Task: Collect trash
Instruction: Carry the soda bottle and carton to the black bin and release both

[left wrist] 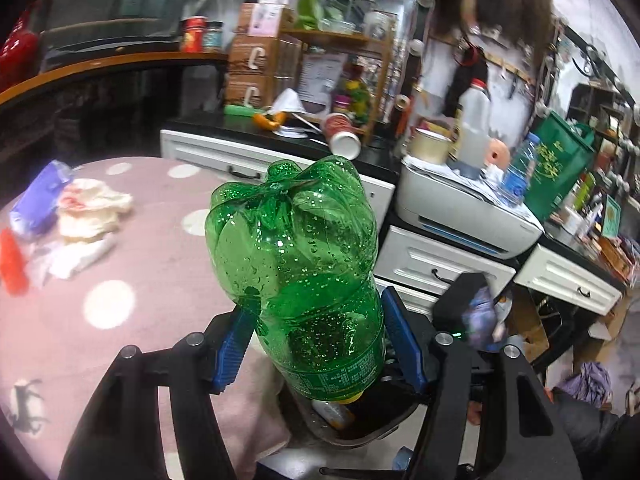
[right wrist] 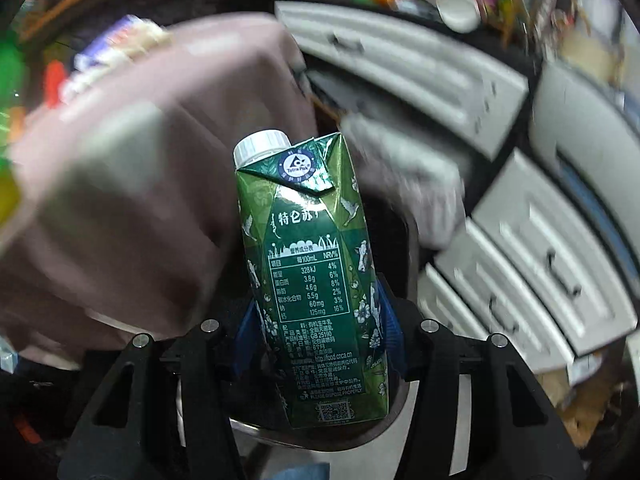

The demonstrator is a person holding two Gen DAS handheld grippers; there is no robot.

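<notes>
My left gripper (left wrist: 316,344) is shut on a green plastic bottle (left wrist: 296,248), held upside down with its yellow cap pointing into a dark bin (left wrist: 360,428) just below, beside the pink dotted table (left wrist: 120,280). My right gripper (right wrist: 316,332) is shut on a green milk carton (right wrist: 312,272) with a white cap, held over the same bin's rim (right wrist: 352,436). The right gripper also shows in the left wrist view (left wrist: 476,312), blurred, at the right. Crumpled tissues (left wrist: 88,216), a purple packet (left wrist: 38,200) and a red item (left wrist: 12,260) lie on the table's far left.
White drawer cabinets (left wrist: 440,264) with a printer (left wrist: 460,208) stand behind the bin. The black counter (left wrist: 240,124) holds a tipped cup, boxes and clutter. A green bag (left wrist: 560,160) sits to the right. The right wrist view is motion-blurred.
</notes>
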